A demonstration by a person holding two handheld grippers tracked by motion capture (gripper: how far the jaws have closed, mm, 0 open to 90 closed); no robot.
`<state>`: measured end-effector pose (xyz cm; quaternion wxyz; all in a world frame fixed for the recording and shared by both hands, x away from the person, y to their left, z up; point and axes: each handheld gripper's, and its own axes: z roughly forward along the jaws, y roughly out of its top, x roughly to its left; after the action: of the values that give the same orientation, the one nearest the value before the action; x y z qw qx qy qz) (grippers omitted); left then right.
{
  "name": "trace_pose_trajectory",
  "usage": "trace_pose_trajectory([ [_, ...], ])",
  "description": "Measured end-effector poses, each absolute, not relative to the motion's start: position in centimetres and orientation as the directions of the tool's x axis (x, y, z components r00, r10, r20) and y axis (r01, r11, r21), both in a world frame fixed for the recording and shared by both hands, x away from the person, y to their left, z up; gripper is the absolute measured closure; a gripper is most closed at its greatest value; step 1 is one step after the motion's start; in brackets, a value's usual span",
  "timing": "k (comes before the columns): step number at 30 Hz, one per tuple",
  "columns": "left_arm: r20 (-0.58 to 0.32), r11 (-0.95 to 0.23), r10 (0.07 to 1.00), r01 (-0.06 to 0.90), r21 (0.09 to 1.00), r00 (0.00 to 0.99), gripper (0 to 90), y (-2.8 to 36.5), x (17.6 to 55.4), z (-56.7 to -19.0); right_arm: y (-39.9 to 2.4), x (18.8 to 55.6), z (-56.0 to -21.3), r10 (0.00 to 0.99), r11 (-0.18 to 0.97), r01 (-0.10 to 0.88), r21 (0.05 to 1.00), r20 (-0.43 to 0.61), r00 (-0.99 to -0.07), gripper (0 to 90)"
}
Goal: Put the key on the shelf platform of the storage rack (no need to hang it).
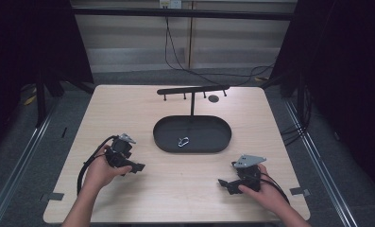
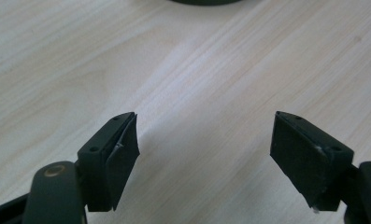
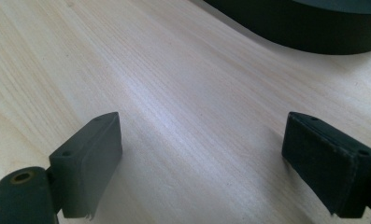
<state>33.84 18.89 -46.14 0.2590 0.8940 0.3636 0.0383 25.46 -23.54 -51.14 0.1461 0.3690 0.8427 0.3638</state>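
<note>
Here the left gripper and right gripper rest low over the wooden table, each with jaws spread wide and nothing between them, bare wood all around. Between and beyond them sits the black oval tray, well clear of every table edge, with a small silver carabiner lying inside it. A black T-shaped stand rises from the tray's far side. The carabiner's details are too small to make out; no writing is readable.
</note>
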Motion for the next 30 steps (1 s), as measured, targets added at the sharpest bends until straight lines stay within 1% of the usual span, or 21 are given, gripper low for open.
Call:
trace_pose_trajectory([
  [9, -0.105, -0.615, 0.665, 0.622, 0.485, 0.739, 23.3, 19.4, 33.2, -47.4, -23.5, 25.4, -51.1, 0.729, 0.462, 0.518, 0.720, 0.024, -0.684, 11.9],
  [16, -0.067, -0.629, 0.667, 0.609, 0.483, 0.742, 22.4, 19.8, 32.6, -48.4, -23.5, 25.5, -51.1, 0.729, 0.462, 0.517, 0.720, 0.024, -0.684, 11.9],
  [21, -0.050, -0.633, 0.660, 0.590, 0.502, 0.750, 20.0, 19.9, 32.4, -48.5, -23.5, 25.5, -51.1, 0.729, 0.463, 0.516, 0.721, 0.023, -0.685, 11.9],
  [23, -0.028, -0.643, 0.646, 0.563, 0.519, 0.763, 18.1, 19.9, 32.1, -48.8, -23.5, 25.5, -51.1, 0.728, 0.463, 0.515, 0.721, 0.022, -0.685, 11.9],
  [25, -0.027, -0.633, 0.652, 0.563, 0.531, 0.758, 14.8, 19.8, 31.9, -49.0, -23.5, 25.4, -51.1, 0.730, 0.461, 0.519, 0.720, 0.025, -0.683, 11.9],
  [26, -0.021, -0.623, 0.653, 0.553, 0.552, 0.757, 14.7, 19.8, 31.8, -49.2, -23.5, 25.4, -51.1, 0.729, 0.462, 0.518, 0.720, 0.024, -0.684, 11.9],
  [30, -0.021, -0.608, 0.650, 0.536, 0.586, 0.760, 14.6, 20.2, 31.5, -49.4, -23.5, 25.5, -51.1, 0.728, 0.463, 0.516, 0.721, 0.022, -0.685, 11.9],
])
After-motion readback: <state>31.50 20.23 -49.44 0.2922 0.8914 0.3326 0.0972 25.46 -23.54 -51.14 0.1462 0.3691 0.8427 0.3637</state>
